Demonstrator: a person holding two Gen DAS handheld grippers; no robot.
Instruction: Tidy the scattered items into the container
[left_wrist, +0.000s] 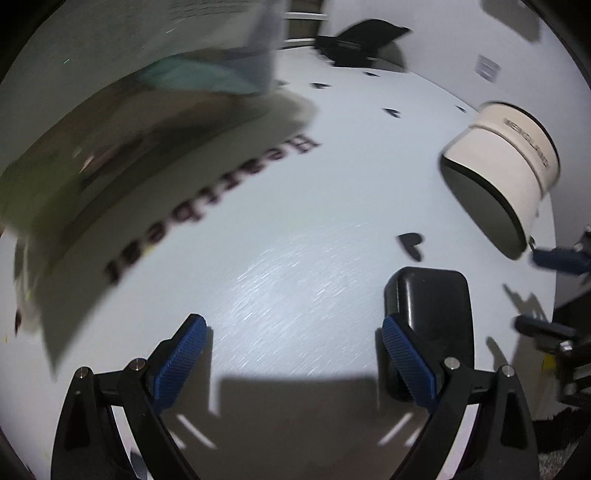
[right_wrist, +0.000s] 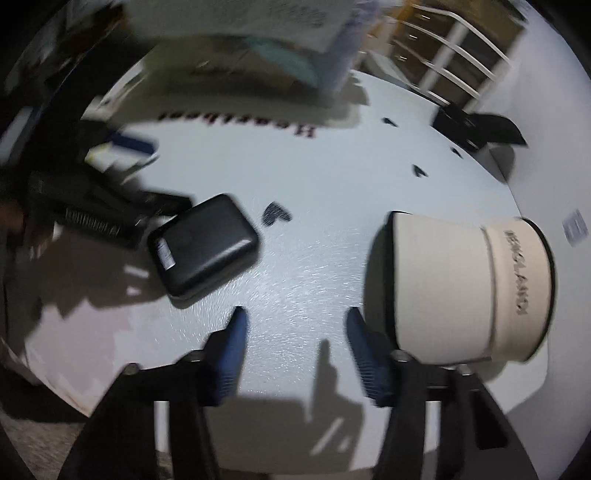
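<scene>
Left gripper (left_wrist: 291, 354) gaped empty; black case (left_wrist: 430, 310) touched its two-o'clock finger. Right gripper (right_wrist: 295, 347) spread, white jar (right_wrist: 454, 291) at three.

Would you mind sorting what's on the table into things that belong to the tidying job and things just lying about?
Belongs to the job:
black case
white lidded tub on its side
container at the back, blurred

Just lying about:
black object at the far edge
heart marks printed on the table
</scene>
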